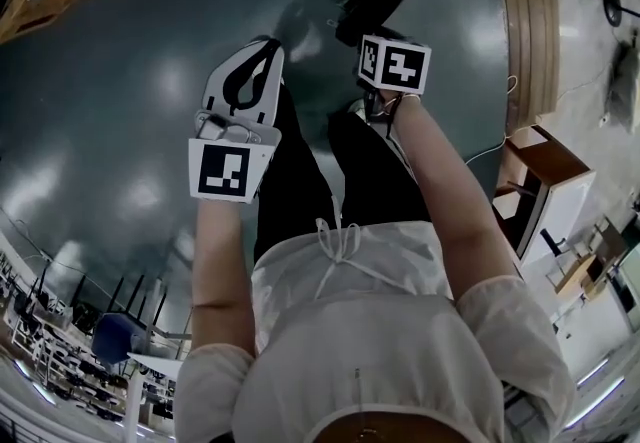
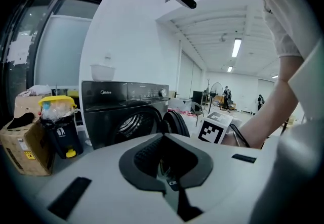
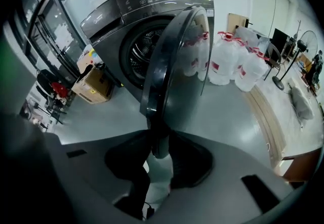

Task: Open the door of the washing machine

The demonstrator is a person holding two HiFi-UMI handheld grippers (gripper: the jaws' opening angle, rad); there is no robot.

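The dark grey washing machine [image 3: 131, 10] stands with its drum [image 3: 144, 56] exposed. Its round door [image 3: 177, 66] is swung well out and seen edge-on in the right gripper view. My right gripper [image 3: 159, 137] is shut on the door's lower rim, which sits between the black pads. In the left gripper view the machine [image 2: 124, 101] and its open door [image 2: 174, 122] are ahead, with the right gripper's marker cube [image 2: 215, 129] beside the door. My left gripper [image 2: 162, 137] is shut and holds nothing; in the head view it [image 1: 262, 49] hangs over the floor, left of the right marker cube [image 1: 395, 64].
Several large water bottles [image 3: 228, 61] stand right of the machine. A cardboard box [image 2: 23, 147] and a yellow-lidded bin [image 2: 58, 127] sit at its left. A white bowl [image 2: 103, 71] rests on top. A desk [image 1: 545, 166] stands at the right of the grey floor.
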